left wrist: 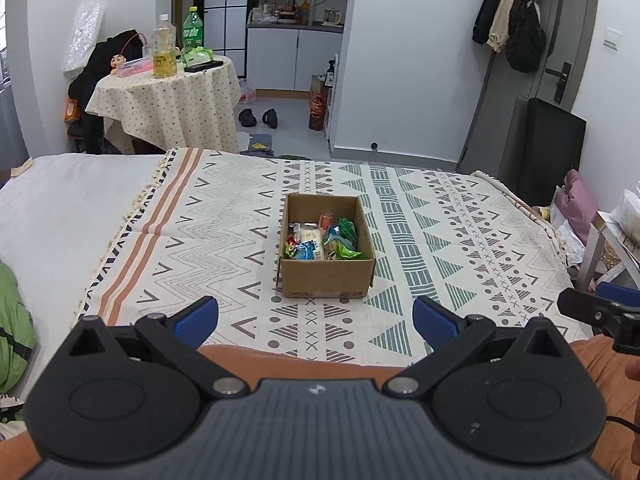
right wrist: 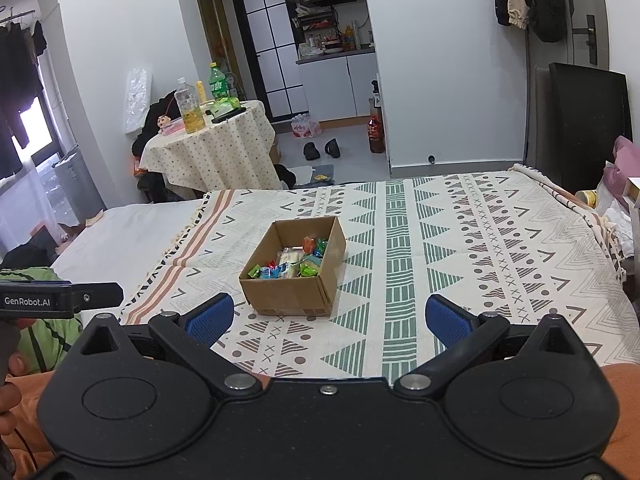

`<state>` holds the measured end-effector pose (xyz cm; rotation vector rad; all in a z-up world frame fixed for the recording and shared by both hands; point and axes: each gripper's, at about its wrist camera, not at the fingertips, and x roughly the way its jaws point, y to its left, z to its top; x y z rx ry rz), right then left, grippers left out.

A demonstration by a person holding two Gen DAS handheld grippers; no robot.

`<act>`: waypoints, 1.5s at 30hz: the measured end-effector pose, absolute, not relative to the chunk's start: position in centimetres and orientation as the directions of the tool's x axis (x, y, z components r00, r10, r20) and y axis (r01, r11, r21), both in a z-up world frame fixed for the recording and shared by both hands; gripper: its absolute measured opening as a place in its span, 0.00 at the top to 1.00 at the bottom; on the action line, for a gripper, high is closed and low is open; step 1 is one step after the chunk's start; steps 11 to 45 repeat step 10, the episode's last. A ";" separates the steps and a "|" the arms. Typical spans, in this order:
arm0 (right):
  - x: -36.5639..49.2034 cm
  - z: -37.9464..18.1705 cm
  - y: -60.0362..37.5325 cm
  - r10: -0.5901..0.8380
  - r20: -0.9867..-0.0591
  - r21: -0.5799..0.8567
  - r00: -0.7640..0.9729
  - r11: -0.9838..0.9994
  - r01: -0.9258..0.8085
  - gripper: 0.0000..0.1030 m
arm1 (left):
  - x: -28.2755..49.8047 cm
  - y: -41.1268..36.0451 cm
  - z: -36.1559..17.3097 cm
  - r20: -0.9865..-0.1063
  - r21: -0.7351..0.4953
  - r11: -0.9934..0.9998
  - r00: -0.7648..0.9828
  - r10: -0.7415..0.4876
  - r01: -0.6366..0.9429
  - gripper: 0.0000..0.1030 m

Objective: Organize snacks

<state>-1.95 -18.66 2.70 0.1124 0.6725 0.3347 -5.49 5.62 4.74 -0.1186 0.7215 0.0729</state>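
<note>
A brown cardboard box stands on the patterned blanket in the middle of the bed. Several wrapped snacks in green, blue, white and orange lie inside it. My left gripper hovers near the bed's front edge, well short of the box, open with nothing between its blue pads. My right gripper is also open and empty, just short of the box's near wall. The right gripper's tip shows at the right edge of the left wrist view.
An orange cloth lies under both grippers at the front edge. A white sheet covers the bed's left part, with green fabric beside it. Beyond the bed stand a round table with bottles and a black panel.
</note>
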 end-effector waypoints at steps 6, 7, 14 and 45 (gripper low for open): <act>-1.9 2.7 -18.7 0.338 -0.593 0.211 0.731 0.941 -0.264 0.00 | -5.5 5.2 4.8 -0.659 -0.078 0.993 0.752 0.018 -0.092 0.00; -1.9 2.7 -18.7 0.337 -0.593 0.210 0.731 0.941 -0.264 0.00 | -5.5 5.3 4.8 -0.660 -0.079 0.992 0.751 0.020 -0.095 0.00; -1.9 2.7 -18.7 0.339 -0.592 0.214 0.731 0.941 -0.263 0.00 | -5.4 5.2 4.7 -0.663 -0.079 0.992 0.748 0.019 -0.095 0.00; -1.9 2.7 -18.7 0.339 -0.592 0.214 0.731 0.941 -0.263 0.00 | -5.4 5.2 4.7 -0.663 -0.079 0.992 0.748 0.019 -0.095 0.00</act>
